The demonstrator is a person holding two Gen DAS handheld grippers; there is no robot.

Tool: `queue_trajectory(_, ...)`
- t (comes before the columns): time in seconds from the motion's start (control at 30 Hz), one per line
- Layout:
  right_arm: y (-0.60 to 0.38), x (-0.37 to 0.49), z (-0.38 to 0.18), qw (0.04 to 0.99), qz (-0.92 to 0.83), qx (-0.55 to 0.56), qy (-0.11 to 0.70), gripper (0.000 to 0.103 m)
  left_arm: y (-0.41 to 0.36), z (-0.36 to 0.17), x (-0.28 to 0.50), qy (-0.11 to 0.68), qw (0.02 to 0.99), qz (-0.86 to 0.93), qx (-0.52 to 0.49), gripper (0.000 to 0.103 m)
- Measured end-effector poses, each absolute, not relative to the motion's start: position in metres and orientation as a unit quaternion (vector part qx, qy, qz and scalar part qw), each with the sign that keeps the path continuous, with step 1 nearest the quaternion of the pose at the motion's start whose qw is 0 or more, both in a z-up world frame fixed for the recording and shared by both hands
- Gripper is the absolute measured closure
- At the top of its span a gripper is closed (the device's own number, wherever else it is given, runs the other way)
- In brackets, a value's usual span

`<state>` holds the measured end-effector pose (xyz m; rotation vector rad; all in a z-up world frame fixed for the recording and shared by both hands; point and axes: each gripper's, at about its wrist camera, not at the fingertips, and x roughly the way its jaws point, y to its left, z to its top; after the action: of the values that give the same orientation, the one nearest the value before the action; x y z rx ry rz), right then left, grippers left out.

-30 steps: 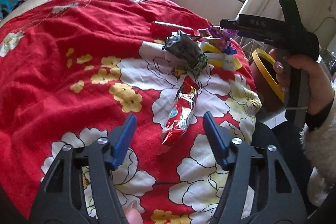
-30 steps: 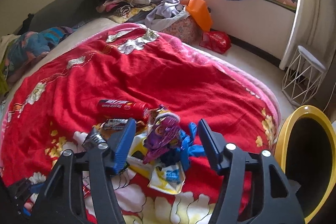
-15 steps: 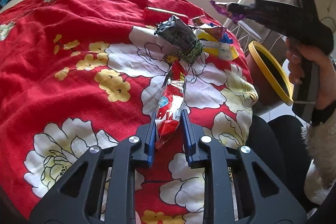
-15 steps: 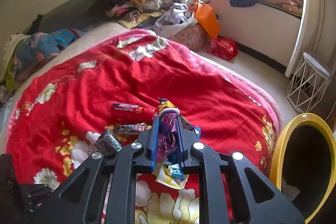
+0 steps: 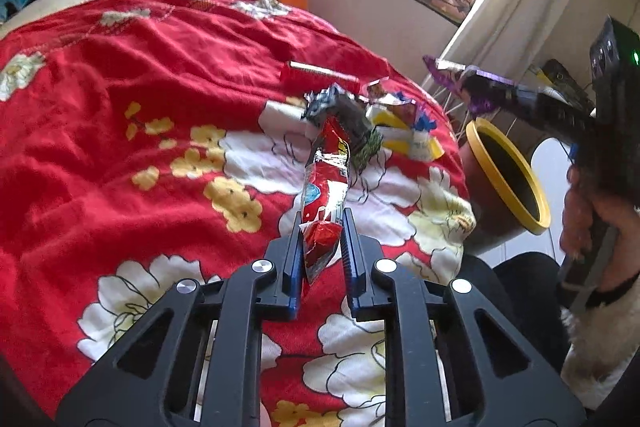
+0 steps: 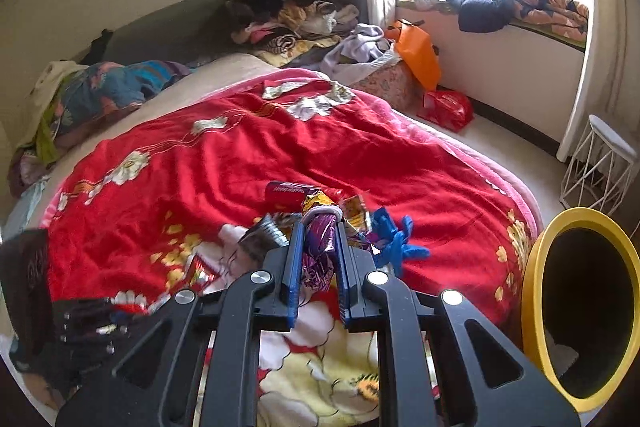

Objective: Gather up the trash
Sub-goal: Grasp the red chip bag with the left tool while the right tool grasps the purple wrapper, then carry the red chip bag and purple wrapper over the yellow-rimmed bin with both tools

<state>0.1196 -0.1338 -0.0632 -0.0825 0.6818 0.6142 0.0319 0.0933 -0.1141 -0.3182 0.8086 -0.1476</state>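
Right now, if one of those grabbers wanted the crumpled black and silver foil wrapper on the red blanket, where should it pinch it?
Probably the raised, crinkled silver end of the crumpled black and silver foil wrapper, coming down from above. That end stands up off the red flowered blanket, so it gives something to pinch, while its lower part shows behind the long red snack wrapper that the left gripper already holds.

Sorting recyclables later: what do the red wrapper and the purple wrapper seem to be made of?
Red wrapper: likely thin metallised plastic film; glossy, crinkled, silvery glints. Purple wrapper: seemingly similar foil-look film; shiny, creased, with a reflective sheen. Plastic or true foil cannot be told.
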Motion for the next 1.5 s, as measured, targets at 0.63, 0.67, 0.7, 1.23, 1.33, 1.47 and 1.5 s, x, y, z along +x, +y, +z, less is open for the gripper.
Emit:
queue_trajectory(0.63,-0.155,0.097,-0.061,0.899,0.298,-0.020,0.320,0.089,0.075,-0.078,0.037,0.356,0.924,-0.070,-0.123,0.091)
queue_trajectory(0.67,-0.156,0.098,-0.060,0.900,0.297,-0.019,0.320,0.089,0.073,-0.076,0.037,0.355,0.925,-0.069,-0.119,0.091)
queue_trajectory(0.7,-0.159,0.098,-0.060,0.901,0.295,-0.017,0.318,0.089,0.071,-0.073,0.038,0.352,0.926,-0.069,-0.115,0.091)
queue_trajectory(1.23,-0.204,0.101,-0.049,0.916,0.268,0.026,0.299,0.089,0.042,-0.042,0.056,0.323,0.939,-0.077,-0.085,0.091)
queue_trajectory(1.33,-0.211,0.102,-0.048,0.918,0.261,0.031,0.296,0.089,0.034,-0.039,0.061,0.321,0.940,-0.082,-0.082,0.091)
queue_trajectory(1.47,-0.224,0.105,-0.048,0.922,0.248,0.040,0.293,0.089,0.023,-0.036,0.068,0.319,0.940,-0.092,-0.076,0.091)
queue_trajectory(1.5,-0.227,0.106,-0.048,0.923,0.244,0.043,0.294,0.089,0.019,-0.035,0.070,0.317,0.940,-0.096,-0.074,0.091)
